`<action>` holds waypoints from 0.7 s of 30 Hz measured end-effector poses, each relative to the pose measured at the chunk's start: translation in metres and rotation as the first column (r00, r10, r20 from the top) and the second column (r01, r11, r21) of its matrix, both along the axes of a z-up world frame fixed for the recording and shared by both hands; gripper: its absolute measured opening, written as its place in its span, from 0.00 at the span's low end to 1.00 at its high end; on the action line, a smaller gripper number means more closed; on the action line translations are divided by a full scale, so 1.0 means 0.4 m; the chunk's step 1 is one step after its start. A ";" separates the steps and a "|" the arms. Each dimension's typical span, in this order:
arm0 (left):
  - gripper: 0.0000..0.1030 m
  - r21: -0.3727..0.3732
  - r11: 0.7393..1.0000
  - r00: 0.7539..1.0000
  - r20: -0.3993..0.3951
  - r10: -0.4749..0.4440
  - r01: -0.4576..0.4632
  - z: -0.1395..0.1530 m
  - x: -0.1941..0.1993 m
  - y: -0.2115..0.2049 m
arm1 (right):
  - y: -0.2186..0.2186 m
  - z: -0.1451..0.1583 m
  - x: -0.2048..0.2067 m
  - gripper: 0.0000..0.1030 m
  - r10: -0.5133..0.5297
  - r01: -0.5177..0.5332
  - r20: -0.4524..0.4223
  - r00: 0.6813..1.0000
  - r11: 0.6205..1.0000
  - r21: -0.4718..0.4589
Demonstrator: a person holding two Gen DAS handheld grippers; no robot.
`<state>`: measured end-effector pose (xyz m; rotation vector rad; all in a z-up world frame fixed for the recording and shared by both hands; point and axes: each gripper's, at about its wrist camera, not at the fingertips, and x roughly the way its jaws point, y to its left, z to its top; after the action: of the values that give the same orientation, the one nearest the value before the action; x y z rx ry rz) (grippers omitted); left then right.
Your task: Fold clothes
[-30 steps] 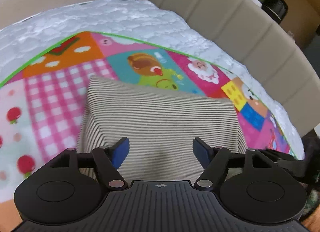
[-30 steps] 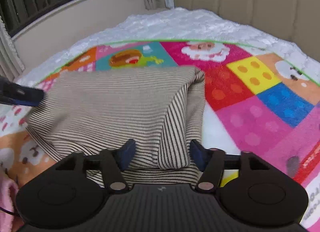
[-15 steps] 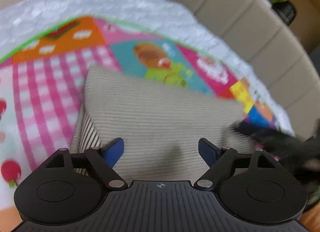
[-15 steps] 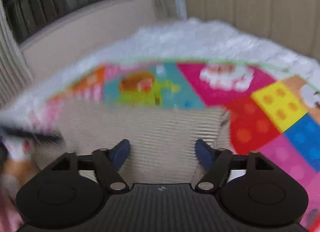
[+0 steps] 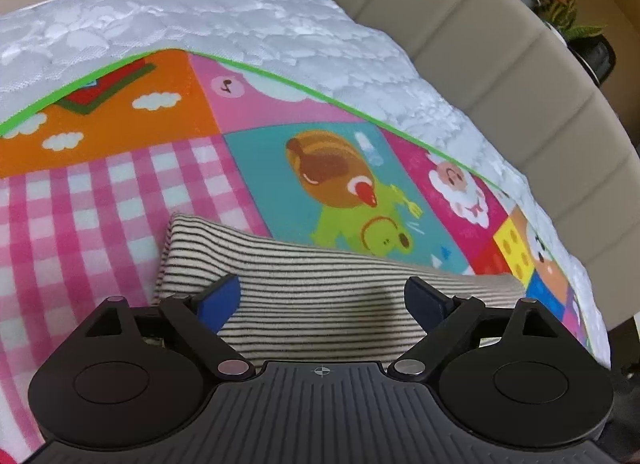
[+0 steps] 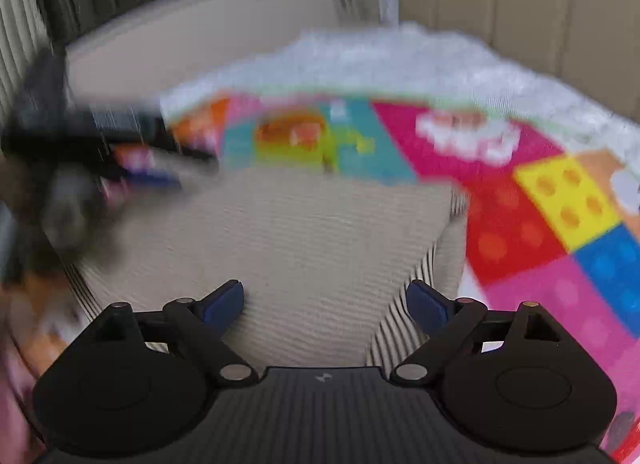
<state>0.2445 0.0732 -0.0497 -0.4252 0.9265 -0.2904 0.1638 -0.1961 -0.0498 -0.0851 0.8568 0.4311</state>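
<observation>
With both grippers opening empty, we judge the soft, limp striped garment (image 5: 320, 296) best pinched at its 9 o'clock folded edge

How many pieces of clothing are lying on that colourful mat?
1. A striped garment, folded, lies on the mat, just ahead of both grippers; the right wrist view shows it too. Something pink at that view's lower left edge is too blurred to identify.
</observation>
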 end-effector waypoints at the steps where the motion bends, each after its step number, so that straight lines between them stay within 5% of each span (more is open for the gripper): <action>1: 0.90 0.015 1.000 1.000 0.002 -0.003 0.003 0.012 -0.010 -0.004 | 0.003 -0.004 -0.002 0.90 0.002 -0.002 0.006 1.000 1.000 -0.005; 5: 0.90 0.080 0.996 0.999 -0.023 -0.028 0.030 0.067 -0.057 -0.025 | 0.010 -0.006 -0.009 0.91 0.001 -0.001 0.022 1.000 1.000 -0.009; 10: 0.91 0.063 0.996 0.989 -0.139 -0.055 0.064 0.115 -0.150 -0.039 | -0.016 0.004 -0.008 0.91 0.005 -0.006 0.017 1.000 1.000 0.013; 16: 0.92 0.017 0.988 0.964 -0.224 -0.146 0.153 0.091 -0.256 -0.083 | -0.108 0.067 0.005 0.91 -0.141 0.136 0.048 0.989 0.986 0.101; 21: 0.92 0.022 0.988 0.952 -0.271 -0.141 0.152 0.035 -0.263 -0.115 | -0.106 0.102 0.065 0.64 -0.150 0.149 0.111 0.982 0.989 0.013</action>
<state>0.1394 0.0273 -0.0357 -0.3620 1.2322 -0.3534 0.1898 -0.2386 -0.0091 -0.0396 0.7465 0.2845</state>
